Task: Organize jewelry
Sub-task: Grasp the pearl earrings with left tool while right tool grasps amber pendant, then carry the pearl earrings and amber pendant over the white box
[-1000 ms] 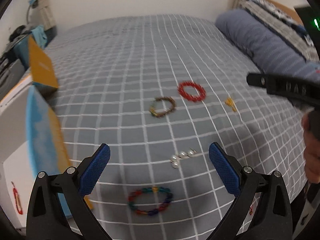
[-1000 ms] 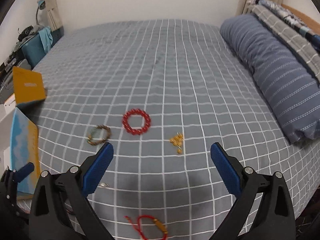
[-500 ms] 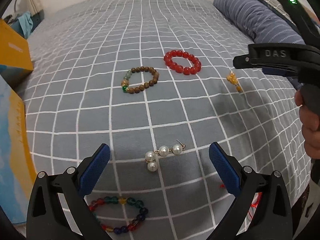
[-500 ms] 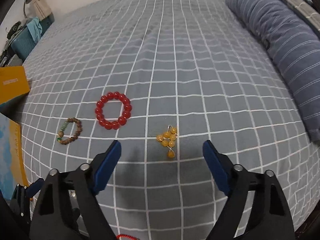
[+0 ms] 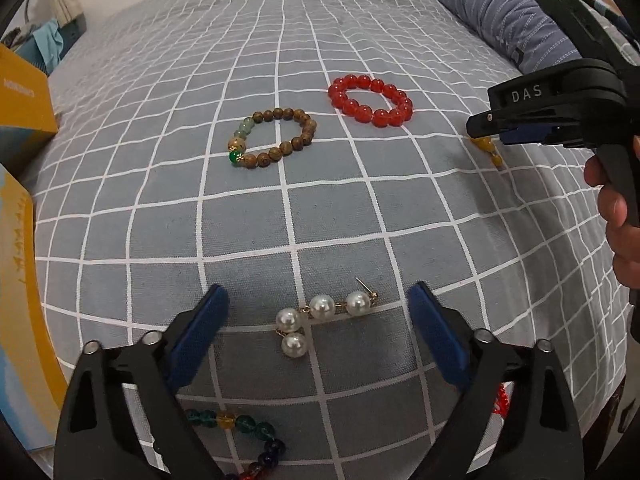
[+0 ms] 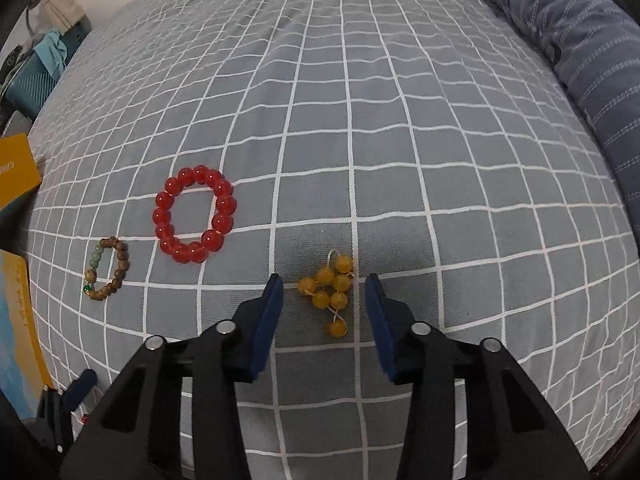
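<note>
The left claw (image 5: 316, 320) is spread wide and sits low over the grey checked bedspread (image 5: 320, 208), its blue pads on either side of the pearl earring (image 5: 320, 314), which lies between them without touching either. Just behind this claw, partly under its frame, lies a multicoloured bead bracelet (image 5: 240, 432). Well ahead of it rests a brown wooden bracelet (image 5: 272, 136), and ahead and to its right a red bead bracelet (image 5: 370, 100).

The right claw (image 6: 324, 300) is partly open, its pads flanking the yellow bead cluster (image 6: 330, 288) on the bedspread, close to it but apart from it. The red bracelet lies ahead and left of this claw, the brown one farther left. A striped blue pillow (image 6: 580, 40) lies far ahead to the right.
</note>
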`<act>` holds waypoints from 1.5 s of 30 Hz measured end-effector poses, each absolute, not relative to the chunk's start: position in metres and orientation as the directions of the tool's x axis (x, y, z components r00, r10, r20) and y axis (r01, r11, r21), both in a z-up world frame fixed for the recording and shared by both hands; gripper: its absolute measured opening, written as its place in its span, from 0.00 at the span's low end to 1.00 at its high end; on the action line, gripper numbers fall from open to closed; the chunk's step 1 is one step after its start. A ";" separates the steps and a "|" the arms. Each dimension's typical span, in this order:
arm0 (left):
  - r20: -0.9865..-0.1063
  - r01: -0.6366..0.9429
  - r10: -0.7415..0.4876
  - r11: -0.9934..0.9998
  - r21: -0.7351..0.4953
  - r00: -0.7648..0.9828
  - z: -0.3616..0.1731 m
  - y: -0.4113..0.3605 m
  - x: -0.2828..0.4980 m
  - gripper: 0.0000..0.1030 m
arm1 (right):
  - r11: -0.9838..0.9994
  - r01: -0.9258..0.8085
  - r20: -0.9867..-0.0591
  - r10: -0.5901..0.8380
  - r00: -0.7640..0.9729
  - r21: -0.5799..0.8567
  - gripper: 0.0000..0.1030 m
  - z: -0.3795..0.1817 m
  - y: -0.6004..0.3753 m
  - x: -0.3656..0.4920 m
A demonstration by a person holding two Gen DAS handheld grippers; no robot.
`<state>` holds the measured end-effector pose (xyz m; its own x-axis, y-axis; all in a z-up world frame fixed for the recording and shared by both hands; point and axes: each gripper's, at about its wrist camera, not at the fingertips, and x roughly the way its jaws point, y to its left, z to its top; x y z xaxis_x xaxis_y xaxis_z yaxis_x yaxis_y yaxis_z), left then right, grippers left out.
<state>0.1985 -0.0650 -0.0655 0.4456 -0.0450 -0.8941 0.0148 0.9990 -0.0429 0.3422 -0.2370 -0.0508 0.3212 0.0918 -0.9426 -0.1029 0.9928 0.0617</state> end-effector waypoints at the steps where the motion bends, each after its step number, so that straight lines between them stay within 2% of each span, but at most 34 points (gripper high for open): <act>1: -0.895 0.009 -0.040 0.999 -0.040 0.444 -0.065 -0.064 0.199 0.74 | 0.993 -0.101 -0.943 0.089 0.320 0.059 0.33 -0.051 -0.238 0.343; 3: -0.896 0.002 -0.042 0.999 -0.046 0.441 -0.064 -0.063 0.199 0.65 | 0.993 -0.094 -0.945 0.099 0.310 0.073 0.28 -0.053 -0.239 0.345; 6: -0.900 -0.012 -0.049 0.998 -0.060 0.432 -0.062 -0.058 0.200 0.41 | 0.993 -0.088 -0.949 0.101 0.300 0.078 0.25 -0.056 -0.240 0.347; 7: -0.901 -0.010 -0.051 0.998 -0.061 0.430 -0.061 -0.057 0.200 0.27 | 0.993 -0.086 -0.949 0.103 0.297 0.080 0.24 -0.058 -0.241 0.347; 8: -0.903 -0.006 -0.060 0.998 -0.069 0.426 -0.060 -0.056 0.200 0.21 | 0.994 -0.082 -0.950 0.100 0.294 0.079 0.23 -0.059 -0.241 0.348; 9: -0.902 -0.006 -0.068 0.997 -0.078 0.426 -0.059 -0.055 0.200 0.10 | 0.994 -0.079 -0.951 0.095 0.294 0.075 0.20 -0.060 -0.242 0.348; 15: -0.898 0.002 -0.084 0.996 -0.093 0.433 -0.052 -0.053 0.195 0.10 | 0.995 -0.070 -0.952 0.090 0.292 0.072 0.09 -0.062 -0.243 0.345; 45: -0.858 0.020 -0.073 0.997 -0.073 0.508 0.010 -0.046 0.191 0.10 | 0.990 -0.079 -0.907 0.142 0.398 0.120 0.09 -0.001 -0.251 0.314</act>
<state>0.1907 -0.0458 0.0103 0.5080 -0.0733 -0.8582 0.0201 0.9971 -0.0732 0.3141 -0.2510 -0.0011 0.3976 0.1417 -0.9065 -0.0791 0.9896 0.1200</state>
